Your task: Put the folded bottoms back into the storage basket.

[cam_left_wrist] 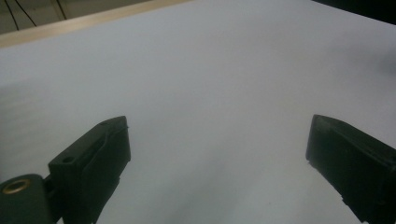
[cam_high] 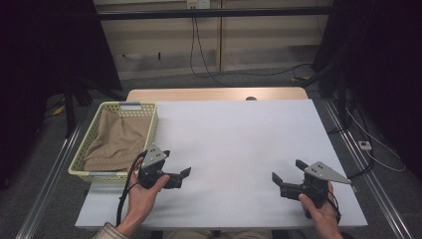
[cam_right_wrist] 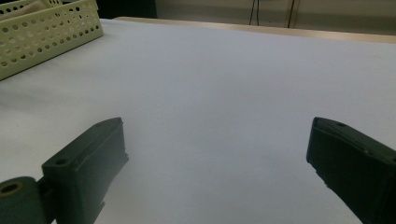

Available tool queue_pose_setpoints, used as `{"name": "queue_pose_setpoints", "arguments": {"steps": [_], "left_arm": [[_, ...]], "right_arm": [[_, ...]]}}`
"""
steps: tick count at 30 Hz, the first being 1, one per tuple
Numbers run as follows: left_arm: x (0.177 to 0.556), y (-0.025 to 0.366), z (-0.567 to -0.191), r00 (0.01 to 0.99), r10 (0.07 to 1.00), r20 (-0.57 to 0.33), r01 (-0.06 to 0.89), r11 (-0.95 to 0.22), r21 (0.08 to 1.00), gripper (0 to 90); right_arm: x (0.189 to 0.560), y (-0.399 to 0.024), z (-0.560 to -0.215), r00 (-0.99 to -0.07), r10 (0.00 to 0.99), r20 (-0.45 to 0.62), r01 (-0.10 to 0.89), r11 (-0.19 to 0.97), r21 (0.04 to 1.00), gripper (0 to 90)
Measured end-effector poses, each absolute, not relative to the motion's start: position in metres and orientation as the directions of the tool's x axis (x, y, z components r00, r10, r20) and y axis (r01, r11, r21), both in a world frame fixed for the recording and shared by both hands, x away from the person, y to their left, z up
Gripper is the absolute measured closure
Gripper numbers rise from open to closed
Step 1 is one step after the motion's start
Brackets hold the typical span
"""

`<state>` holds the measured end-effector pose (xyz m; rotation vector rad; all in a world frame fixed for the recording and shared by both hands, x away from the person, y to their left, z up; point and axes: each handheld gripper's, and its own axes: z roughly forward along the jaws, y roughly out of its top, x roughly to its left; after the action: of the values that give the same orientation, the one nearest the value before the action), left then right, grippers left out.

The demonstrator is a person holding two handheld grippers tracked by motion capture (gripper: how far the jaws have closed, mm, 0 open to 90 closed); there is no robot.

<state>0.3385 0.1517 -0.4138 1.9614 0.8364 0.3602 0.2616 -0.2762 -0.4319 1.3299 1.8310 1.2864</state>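
White tabletop [cam_high: 239, 149]: bare centre, wooden strip along far edge.
Pale yellow perforated basket [cam_high: 84, 159]: at tabletop's left edge, holding folded tan cloth [cam_high: 117, 139]; cloth fully inside, untouched.
Left hand-held gripper [cam_high: 185, 175]: just right of basket's near corner, jaws spread wide, empty, aimed toward tabletop centre; likely poised before reaching for cloth.
Right hand-held gripper [cam_high: 287, 172]: well right of basket, jaws wide, empty, facing inward.
Room beyond basket: grey floor, trailing cables, dark curtains either side.
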Motion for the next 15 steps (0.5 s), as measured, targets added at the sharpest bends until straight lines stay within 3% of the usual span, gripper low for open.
{"name": "queue_pose_setpoints", "arguments": {"steps": [8,15], "left_arm": [[0.331,0.162,-0.430,0.702,0.705,-0.103,0.424,-0.297,0.855,6.5],[0.326,0.163,-0.432,0.682,0.729,-0.061,0.407,-0.308,0.860,5.7]], "right_arm": [[0.262,-0.276,-0.432,-0.373,0.922,0.104,0.414,0.065,0.908,4.6],[0.261,-0.276,-0.432,-0.379,0.919,0.107,0.415,0.065,0.908,4.5]]}}
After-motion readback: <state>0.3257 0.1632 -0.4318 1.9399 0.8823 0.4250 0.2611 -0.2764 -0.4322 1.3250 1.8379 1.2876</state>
